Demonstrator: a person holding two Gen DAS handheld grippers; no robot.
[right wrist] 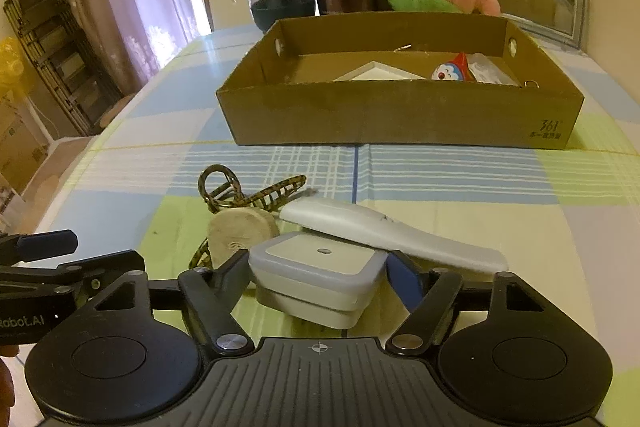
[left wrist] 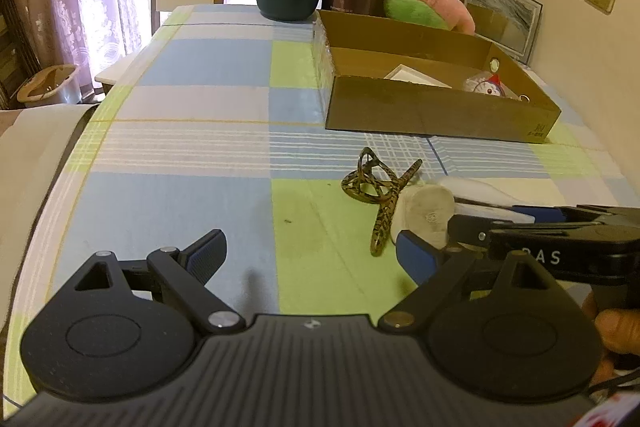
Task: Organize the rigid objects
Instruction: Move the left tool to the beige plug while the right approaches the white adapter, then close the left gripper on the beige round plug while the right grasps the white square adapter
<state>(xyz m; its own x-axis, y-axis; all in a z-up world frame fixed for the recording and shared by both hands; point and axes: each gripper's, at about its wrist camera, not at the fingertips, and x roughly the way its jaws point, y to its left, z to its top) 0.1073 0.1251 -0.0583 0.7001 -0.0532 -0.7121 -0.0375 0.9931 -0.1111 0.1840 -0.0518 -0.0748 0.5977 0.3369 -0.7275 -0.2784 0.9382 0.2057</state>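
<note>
The right gripper (right wrist: 318,273) is sitting low over the checked tablecloth (left wrist: 192,163) with its fingers spread around a white square container (right wrist: 316,277), the pads flanking it but not visibly pressing. The left gripper (left wrist: 308,255) is hovering wide open over bare cloth, holding nothing. Just beyond are lying a round wooden piece (right wrist: 242,233), a leopard-print hair clip (left wrist: 376,191) and a white handheld device (right wrist: 384,233) (all near the open cardboard box (right wrist: 400,115)).

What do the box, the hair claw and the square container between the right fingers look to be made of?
Box: brown cardboard, matte, with raw cut edges and printed marking. Hair claw: probably hard plastic, glossy with a tortoiseshell pattern, openwork loops. Container: apparently plastic, a smooth translucent grey lid over a white base. The right hand-held gripper has its fingers on either side of it.
</note>
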